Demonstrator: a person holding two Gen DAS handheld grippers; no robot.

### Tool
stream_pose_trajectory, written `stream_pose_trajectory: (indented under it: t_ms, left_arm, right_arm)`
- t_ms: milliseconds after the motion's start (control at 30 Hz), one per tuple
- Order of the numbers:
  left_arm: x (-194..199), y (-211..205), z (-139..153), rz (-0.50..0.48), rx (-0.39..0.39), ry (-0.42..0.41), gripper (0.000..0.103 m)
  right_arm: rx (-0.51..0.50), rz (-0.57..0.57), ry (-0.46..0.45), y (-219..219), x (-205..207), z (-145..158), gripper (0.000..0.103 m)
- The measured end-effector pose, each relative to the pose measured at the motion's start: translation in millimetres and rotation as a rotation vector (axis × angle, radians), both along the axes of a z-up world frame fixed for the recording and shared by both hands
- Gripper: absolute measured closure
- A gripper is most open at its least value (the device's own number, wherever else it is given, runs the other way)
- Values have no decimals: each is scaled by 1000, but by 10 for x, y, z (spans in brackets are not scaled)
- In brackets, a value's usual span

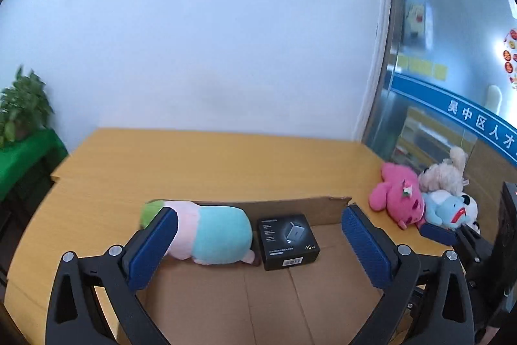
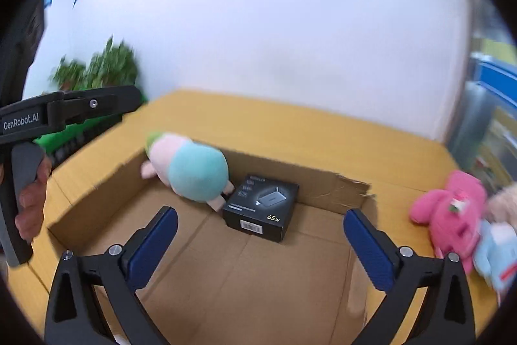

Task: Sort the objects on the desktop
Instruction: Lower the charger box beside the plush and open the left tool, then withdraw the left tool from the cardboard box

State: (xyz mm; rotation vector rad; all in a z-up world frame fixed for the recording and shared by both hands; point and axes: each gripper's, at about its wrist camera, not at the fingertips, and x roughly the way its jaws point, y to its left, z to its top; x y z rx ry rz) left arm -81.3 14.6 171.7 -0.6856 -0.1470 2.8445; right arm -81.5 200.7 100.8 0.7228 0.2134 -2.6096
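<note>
White wall with a blue swoosh backs a tan wooden desk (image 1: 200, 164), and a potted plant (image 1: 22, 105) sits off its left end.

Farthest left on the desk, inside a shallow cardboard box (image 1: 226, 290) with a torn back wall, a pastel plush toy (image 1: 210, 231) (pink, teal and a green tip) lies on its side, its long axis running left to right along the back wall. Just right of it, touching or nearly so, a black 65 W charger box (image 1: 287, 240) lies flat on the box floor.

The left gripper (image 1: 258, 243) hovers over the cardboard box with its blue-padded jaws spread wide and nothing between them; the plush sits just ahead of its left pad. The right gripper (image 2: 260, 243) is likewise wide open and empty, aimed into the same box, the charger box ahead of it.

Farther right, outside the cardboard box and well apart from its contents, a heap of toys lies on the desk: a pink plush (image 2: 452, 215), a beige plush (image 1: 446, 173) behind it, and a light-blue plush (image 1: 446, 209) in front.

That heap is probably what remains to sort. It lies to the right of both claws, and the right gripper is the nearer one, with the pink plush closest to it.
</note>
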Motion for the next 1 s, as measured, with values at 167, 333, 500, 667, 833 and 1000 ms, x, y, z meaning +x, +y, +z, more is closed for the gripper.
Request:
stream_pose_trajectory:
  t_ms: [167,333,500,667,833,1000]
  left_arm:
    - [529,41,-41,10,-6,27,0]
    - [927,129,-137,20,-81,79,0]
    - [1145,130,-167,22,-120,98,0]
    - [1189,82,-212,37,-109,82,0]
    - [1170,19,-332,53,-103,41,0]
    - [1164,-25,-468,80,-108,14,5]
  right_arm:
    - [-16,-90,58,13,467,110,0]
    - [5,-136,79,-12,745,72,0]
    - [-15,-143,69,-18,885,23,0]
    - [-7,-167,97,-24,997,40,0]
    - [-15,-149,73,-22,1021,-2,0]
    - [0,-147,62,-57,1036,-95,0]
